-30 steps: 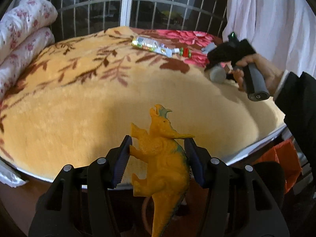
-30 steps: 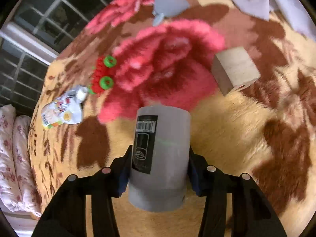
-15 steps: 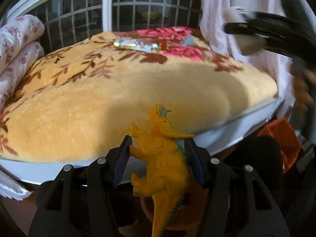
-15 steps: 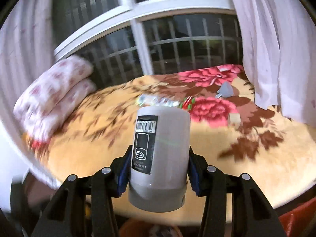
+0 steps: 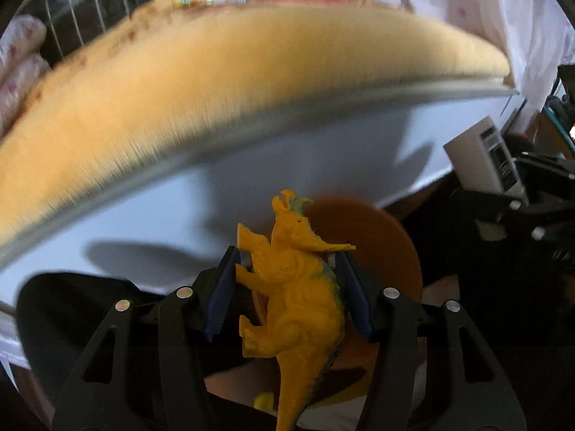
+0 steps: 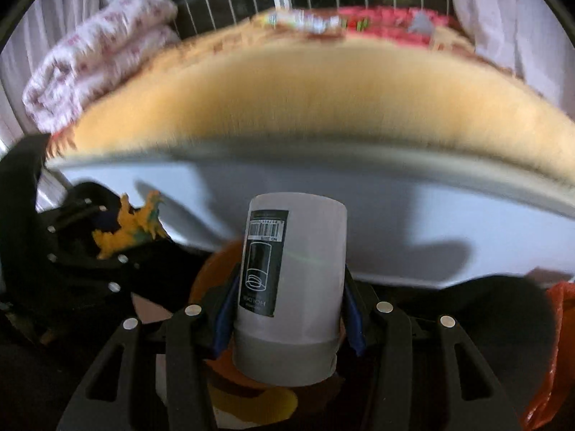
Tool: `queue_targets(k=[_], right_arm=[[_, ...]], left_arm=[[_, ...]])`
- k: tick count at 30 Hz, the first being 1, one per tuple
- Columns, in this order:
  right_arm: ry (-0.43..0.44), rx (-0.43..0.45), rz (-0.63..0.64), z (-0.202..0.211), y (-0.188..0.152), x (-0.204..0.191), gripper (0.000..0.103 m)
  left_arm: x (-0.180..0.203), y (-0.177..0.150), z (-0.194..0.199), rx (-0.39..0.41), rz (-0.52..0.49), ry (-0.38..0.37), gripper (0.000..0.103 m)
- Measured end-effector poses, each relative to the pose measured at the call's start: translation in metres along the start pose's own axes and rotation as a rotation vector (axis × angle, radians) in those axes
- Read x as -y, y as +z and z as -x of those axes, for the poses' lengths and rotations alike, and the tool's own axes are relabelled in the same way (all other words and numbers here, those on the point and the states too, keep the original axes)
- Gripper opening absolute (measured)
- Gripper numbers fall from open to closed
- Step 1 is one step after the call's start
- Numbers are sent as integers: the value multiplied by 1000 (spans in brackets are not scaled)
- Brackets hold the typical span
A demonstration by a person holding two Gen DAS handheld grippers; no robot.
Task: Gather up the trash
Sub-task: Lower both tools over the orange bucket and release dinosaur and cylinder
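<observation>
- Left gripper (image 5: 287,291) pinches the dinosaur (image 5: 298,287) and right gripper (image 6: 287,309) pinches the cylinder (image 6: 291,287), both off the bed's (image 5: 215,82) front edge, above the bin (image 5: 388,244).
- Risk: dropped together, they may collide, bounce off the rim and miss.

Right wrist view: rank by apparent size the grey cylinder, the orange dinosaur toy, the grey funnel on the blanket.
1. grey cylinder, though nearness to the camera inflates it
2. orange dinosaur toy
3. grey funnel, far and blurred
</observation>
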State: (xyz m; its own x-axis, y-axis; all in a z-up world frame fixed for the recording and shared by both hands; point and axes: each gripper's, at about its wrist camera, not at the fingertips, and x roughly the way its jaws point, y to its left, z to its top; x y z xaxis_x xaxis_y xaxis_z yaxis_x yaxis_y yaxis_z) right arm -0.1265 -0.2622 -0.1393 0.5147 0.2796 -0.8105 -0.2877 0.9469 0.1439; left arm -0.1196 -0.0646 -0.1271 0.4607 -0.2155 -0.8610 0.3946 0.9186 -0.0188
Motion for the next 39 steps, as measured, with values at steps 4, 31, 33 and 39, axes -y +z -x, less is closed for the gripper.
queue_targets(k=[4, 31, 33, 39], right_arm=[[36, -66, -26, -26, -10, 2, 49], [26, -196, -61, -60, -12, -6, 73], [22, -176, -82, -55, -12, -2, 73], [26, -147, -105, -39, -14, 0, 73]], left_arm=[[-7, -3, -16, -52, 25, -36, 54], [-4, -9, -55, -188, 25, -24, 89], [-4, -8, -53, -184, 29, -23, 89], [-4, -6, -44, -153, 18, -2, 89]])
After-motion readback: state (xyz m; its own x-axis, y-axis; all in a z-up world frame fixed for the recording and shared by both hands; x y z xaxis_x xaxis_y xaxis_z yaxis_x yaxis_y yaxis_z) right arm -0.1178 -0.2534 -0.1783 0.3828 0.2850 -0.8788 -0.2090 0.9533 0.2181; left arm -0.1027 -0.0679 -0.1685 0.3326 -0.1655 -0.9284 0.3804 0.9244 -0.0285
